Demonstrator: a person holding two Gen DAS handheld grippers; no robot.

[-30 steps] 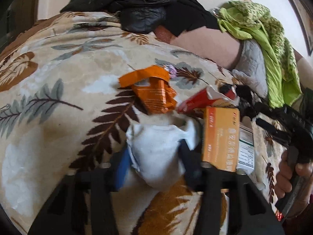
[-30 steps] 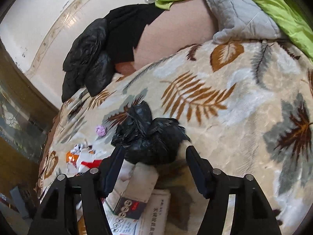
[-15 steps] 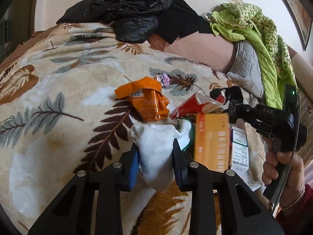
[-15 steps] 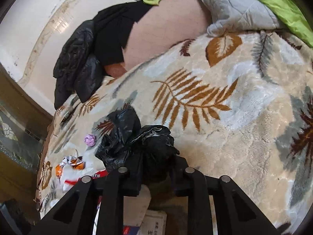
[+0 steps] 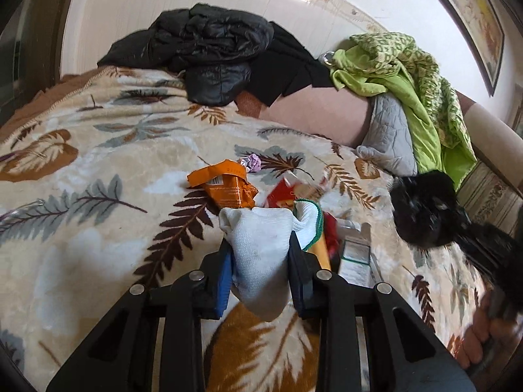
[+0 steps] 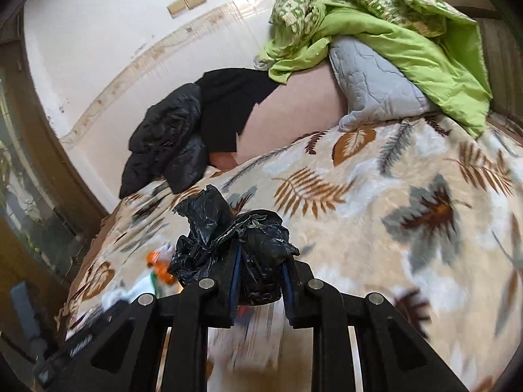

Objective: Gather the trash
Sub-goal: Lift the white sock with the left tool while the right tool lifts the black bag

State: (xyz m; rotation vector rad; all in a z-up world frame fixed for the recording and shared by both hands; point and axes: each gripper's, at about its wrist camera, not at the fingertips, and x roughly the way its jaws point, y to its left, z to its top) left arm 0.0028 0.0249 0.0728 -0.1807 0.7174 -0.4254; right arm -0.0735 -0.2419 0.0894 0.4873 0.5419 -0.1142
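The left gripper [image 5: 260, 258] is clamped on a soft white knitted cloth with a green hem [image 5: 261, 245], its jaws having just closed onto the fabric, which bulges out above and sags below the blue-padded fingers [image 5: 224, 281]. The cloth is held over a bed covered by a cream plush blanket printed with brown and grey leaves [image 5: 98, 170]. Just beyond it on the blanket lie a crumpled orange foil snack wrapper [image 5: 225, 186], a red packet [image 5: 281, 196] and a small white and green carton [image 5: 354, 256]; a tiny purple wad [image 5: 251, 162] sits just behind the wrapper.

The right gripper [image 6: 258, 272] has just closed on a crinkled black plastic trash bag [image 6: 225, 235], pinched between its fingers above the blanket. In the left wrist view the same bag [image 5: 421, 209] appears at the right, blurred, well apart from the cloth.

At the head of the bed are a black puffer jacket [image 5: 209, 39], a lime-green quilt [image 5: 408, 75] and a grey quilted pillow [image 5: 389, 137].
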